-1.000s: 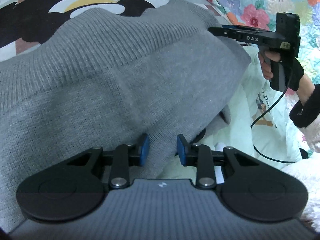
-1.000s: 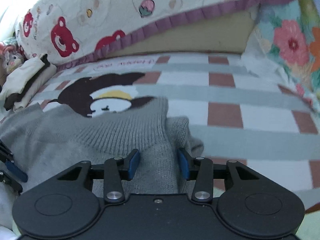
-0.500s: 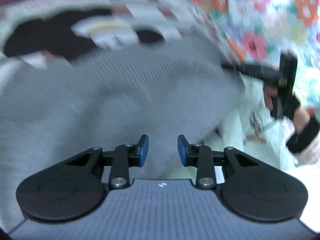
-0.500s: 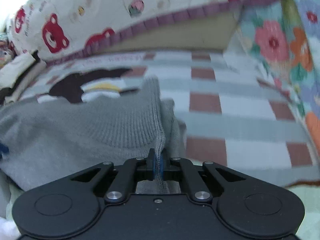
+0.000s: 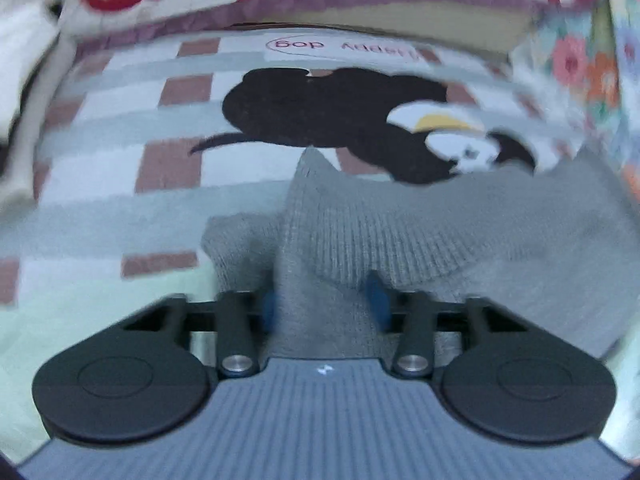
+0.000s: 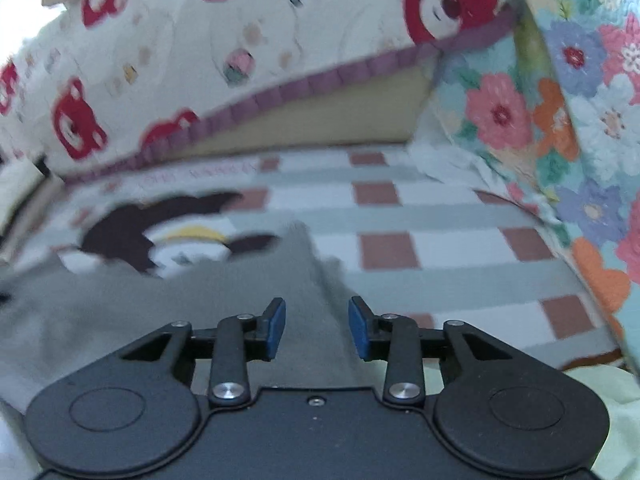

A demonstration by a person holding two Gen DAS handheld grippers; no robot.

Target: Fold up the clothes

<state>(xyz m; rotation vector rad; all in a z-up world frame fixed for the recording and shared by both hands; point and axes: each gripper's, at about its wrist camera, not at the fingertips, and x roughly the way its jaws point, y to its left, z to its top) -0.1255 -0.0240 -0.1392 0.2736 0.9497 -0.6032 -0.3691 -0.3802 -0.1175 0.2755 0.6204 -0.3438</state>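
Note:
A grey knitted sweater (image 5: 460,232) lies on a checked bed sheet (image 5: 120,184) with a black cartoon dog print. In the left wrist view, my left gripper (image 5: 324,304) is open, its blue pads on either side of a bunched grey fold at the sweater's left edge. In the right wrist view, the sweater (image 6: 200,312) spreads left and under my right gripper (image 6: 316,326), which is open over the sweater's right edge, holding nothing. Both views are blurred by motion.
A cream quilt (image 6: 240,40) with red bear prints and a purple frill rises at the back. A floral quilt (image 6: 560,120) stands at the right. Pale green cloth (image 5: 80,300) lies at the near edge.
My right gripper closed on the sweater's edge half a second ago and has now opened and let go. My left gripper has swung left to the sweater's left edge, still open.

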